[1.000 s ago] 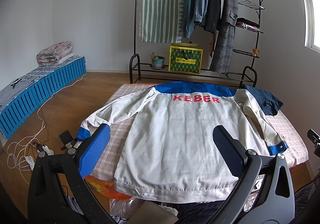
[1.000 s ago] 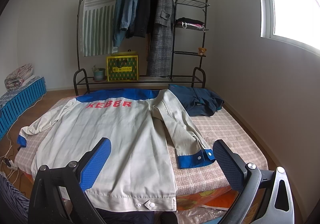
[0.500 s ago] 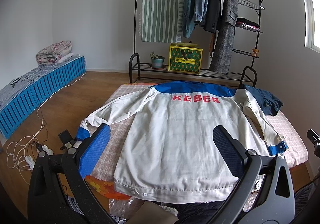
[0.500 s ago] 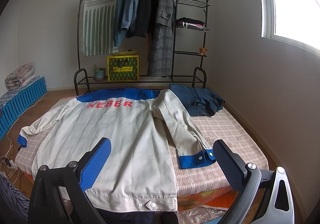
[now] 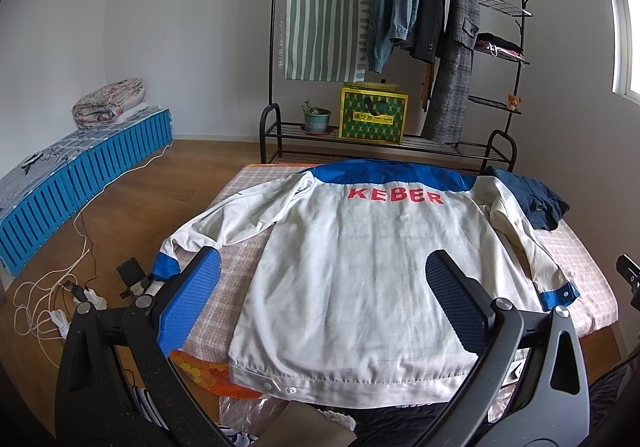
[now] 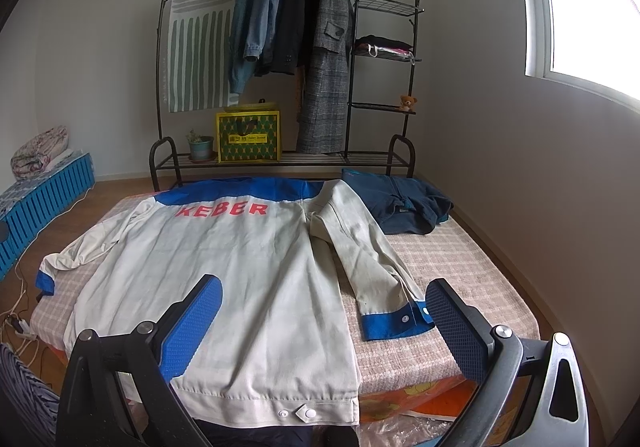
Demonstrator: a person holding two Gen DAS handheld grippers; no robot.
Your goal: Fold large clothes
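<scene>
A cream work jacket (image 5: 360,279) with a blue yoke and red letters lies back-up, spread flat on the bed (image 5: 580,247). Its left sleeve (image 5: 224,223) runs out toward the bed's left edge; its right sleeve (image 6: 372,263) lies alongside the body, ending in a blue cuff (image 6: 396,323). The jacket (image 6: 240,287) hem with snap buttons faces me. My left gripper (image 5: 324,295) hovers open above the lower half of the jacket. My right gripper (image 6: 324,311) is open too, over the hem's right side, its right finger (image 6: 452,323) close beside the blue cuff. Neither holds anything.
A dark blue garment (image 6: 404,203) lies bunched at the bed's far right corner. Behind the bed stands a black clothes rack (image 5: 400,47) with hanging coats, a yellow-green box and a plant pot. Cables and a power strip (image 5: 60,299) lie on the wooden floor left of the bed.
</scene>
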